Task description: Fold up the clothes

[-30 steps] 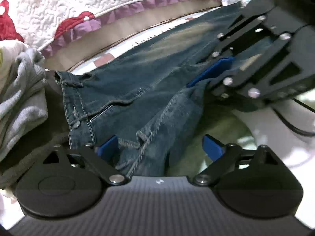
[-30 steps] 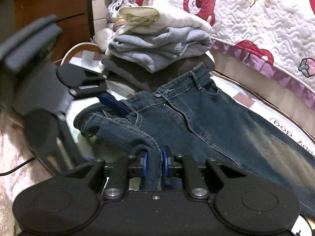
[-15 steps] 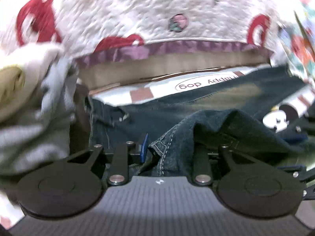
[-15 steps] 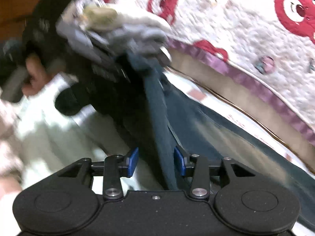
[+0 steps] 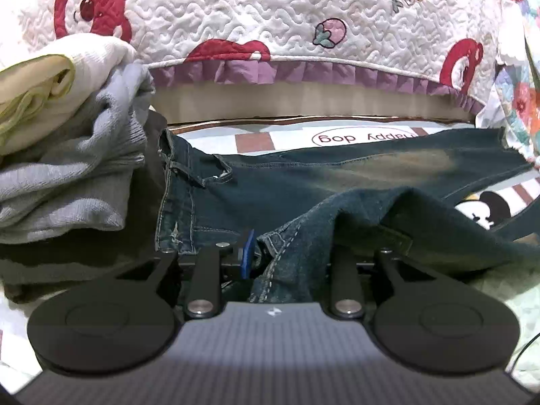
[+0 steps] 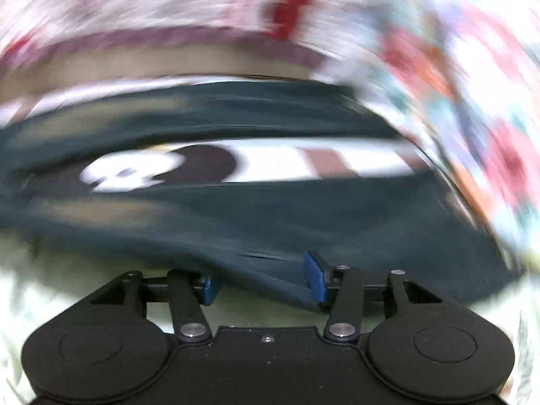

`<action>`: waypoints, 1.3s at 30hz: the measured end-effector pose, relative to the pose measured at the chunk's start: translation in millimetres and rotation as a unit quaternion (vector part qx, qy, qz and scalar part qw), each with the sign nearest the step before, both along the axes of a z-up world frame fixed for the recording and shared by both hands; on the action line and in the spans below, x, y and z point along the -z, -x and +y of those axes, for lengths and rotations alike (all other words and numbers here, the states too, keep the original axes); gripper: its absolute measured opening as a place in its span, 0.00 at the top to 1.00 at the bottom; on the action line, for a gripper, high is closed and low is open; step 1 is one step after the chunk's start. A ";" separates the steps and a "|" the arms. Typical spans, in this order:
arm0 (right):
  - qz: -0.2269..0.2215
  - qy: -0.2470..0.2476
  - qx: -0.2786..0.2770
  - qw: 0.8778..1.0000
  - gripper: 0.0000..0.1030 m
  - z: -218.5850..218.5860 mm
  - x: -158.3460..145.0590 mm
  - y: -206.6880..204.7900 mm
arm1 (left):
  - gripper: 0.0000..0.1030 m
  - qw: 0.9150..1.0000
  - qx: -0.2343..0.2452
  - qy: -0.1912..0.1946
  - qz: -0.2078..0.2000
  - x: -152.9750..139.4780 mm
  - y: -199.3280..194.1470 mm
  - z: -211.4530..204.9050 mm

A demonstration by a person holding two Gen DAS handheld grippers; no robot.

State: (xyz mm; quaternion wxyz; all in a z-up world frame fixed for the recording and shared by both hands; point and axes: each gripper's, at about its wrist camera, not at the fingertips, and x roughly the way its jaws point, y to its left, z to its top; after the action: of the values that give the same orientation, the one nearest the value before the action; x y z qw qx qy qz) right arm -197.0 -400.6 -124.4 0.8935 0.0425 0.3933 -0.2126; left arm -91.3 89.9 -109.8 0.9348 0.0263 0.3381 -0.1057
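Left wrist view
- Left gripper (image 5: 287, 253): clamping a bunched fold of denim; one blue pad showing left of the cloth, the other hidden under it.
- Jeans (image 5: 303, 182): lying lengthwise across a printed mat (image 5: 256, 140), waistband at the left, one leg stretching right; nearer leg lifting as a hump over the fingers.
- Mat: showing an upside-down "happy dog" label beyond the denim and a black-and-white cartoon figure at the right.
- Folded stack (image 5: 64, 148): sitting left of the waistband, just beside it; grey knit under a cream piece, something dark at the bottom.
- Quilt (image 5: 270, 17): filling the background, white with red bear faces, a strawberry and a purple frill along its lower edge.

Right wrist view
- Sharpness: heavily smearing with motion; fine detail impossible to tell.
- Right gripper (image 6: 263, 280): fingers standing apart, having just been opening; a flap of denim passing between the blue pads, lying against the right pad (image 6: 315, 278), the left pad clear of it.
- Jeans (image 6: 270, 209): spreading as two dark bands across the frame, mat pattern showing between them.
- Quilt (image 6: 202, 10): blurring across the top; floral fabric (image 6: 472, 101) at the right.
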 end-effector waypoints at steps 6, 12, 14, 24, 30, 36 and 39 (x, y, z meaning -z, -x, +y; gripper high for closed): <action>-0.093 -0.161 0.124 0.975 0.37 -56.8 1.4 29.5 | 0.68 0.998 0.026 -0.052 -0.015 12.0 1.2 -13.8; -0.092 -0.134 0.109 0.981 0.37 -50.7 -0.3 24.3 | 0.69 0.999 0.027 -0.023 -0.022 22.7 -4.5 -3.9; -0.070 -0.100 0.099 0.988 0.36 -44.5 -4.1 25.1 | 0.69 0.999 0.026 -0.014 -0.023 25.5 -4.9 -1.1; -0.051 -0.106 0.285 0.951 0.32 -82.8 -4.0 96.7 | 0.70 1.000 0.005 0.028 -0.005 45.0 -4.2 3.2; -0.221 -0.327 0.361 0.845 0.30 -109.2 12.8 139.7 | 0.70 1.000 0.013 0.009 -0.017 47.2 -2.9 -1.7; -0.238 -0.289 0.310 0.874 0.47 -102.0 27.7 109.2 | 0.72 1.000 0.019 0.014 -0.020 47.4 -3.0 1.0; -0.212 -0.227 0.299 0.902 0.88 -113.5 24.1 87.9 | 0.79 0.998 0.038 -0.015 -0.038 47.6 0.8 -6.2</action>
State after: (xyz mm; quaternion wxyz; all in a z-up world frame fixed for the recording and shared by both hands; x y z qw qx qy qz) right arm -285.0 -514.1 -148.5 0.8164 0.4039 0.2006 -0.3607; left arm -92.1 83.7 -157.4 0.9419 0.0573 0.3022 -0.1347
